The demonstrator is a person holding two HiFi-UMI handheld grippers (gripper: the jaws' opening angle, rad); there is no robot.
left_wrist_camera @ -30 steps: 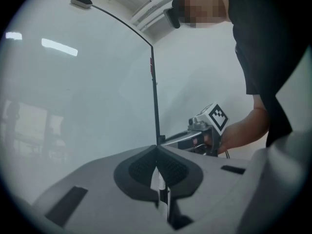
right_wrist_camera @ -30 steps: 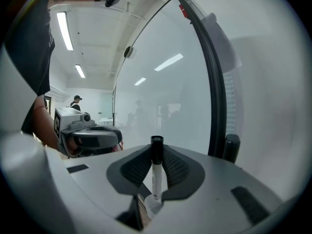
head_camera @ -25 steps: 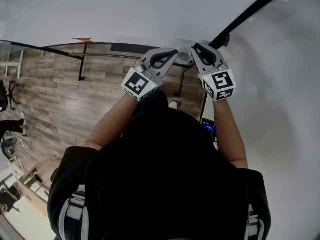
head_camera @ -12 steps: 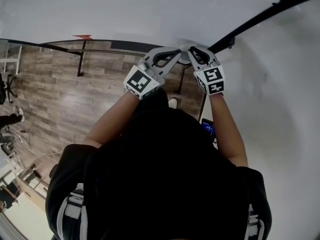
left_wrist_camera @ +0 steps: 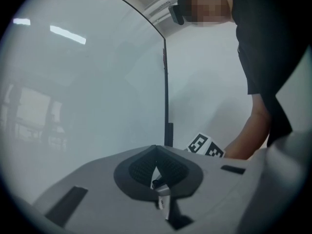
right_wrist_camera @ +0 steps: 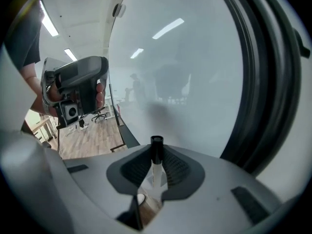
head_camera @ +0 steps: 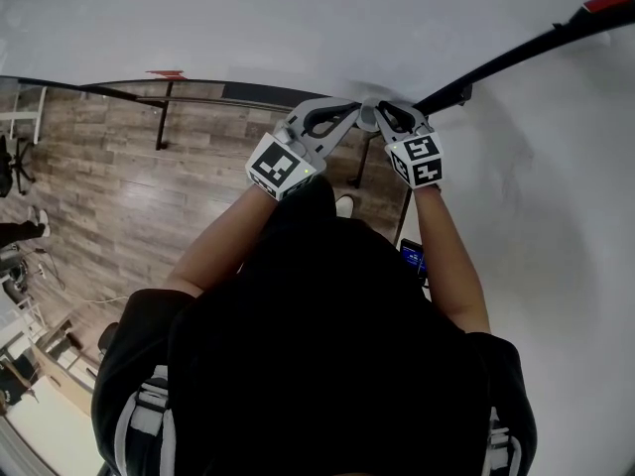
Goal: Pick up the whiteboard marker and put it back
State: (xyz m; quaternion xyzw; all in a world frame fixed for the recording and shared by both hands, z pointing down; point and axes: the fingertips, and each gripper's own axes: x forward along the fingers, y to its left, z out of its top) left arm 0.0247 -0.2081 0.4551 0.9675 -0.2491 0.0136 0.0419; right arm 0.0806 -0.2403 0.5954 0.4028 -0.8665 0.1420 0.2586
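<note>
The whiteboard marker (right_wrist_camera: 155, 165) is a white barrel with a black end. It stands up between the pads of my right gripper (right_wrist_camera: 156, 154), which is shut on it. In the head view the right gripper (head_camera: 385, 113) points down and forward at the whiteboard (head_camera: 298, 28), close to its black frame (head_camera: 516, 53). My left gripper (head_camera: 353, 108) is held level just left of it, tips almost touching the right one's. In the left gripper view its jaws (left_wrist_camera: 156, 150) meet at the tips. A small pale thing shows in the gap behind them; what it is I cannot tell.
The whiteboard (right_wrist_camera: 185, 72) fills the space ahead in both gripper views. The person's left hand on the left gripper (right_wrist_camera: 78, 89) shows at the left of the right gripper view. Wood floor (head_camera: 119, 196) lies below left. A red item (head_camera: 607, 0) sits on the frame, far right.
The right gripper with the marker has sunk and drawn in beside the left gripper's tips, tilting further down. The left gripper has stayed put.
</note>
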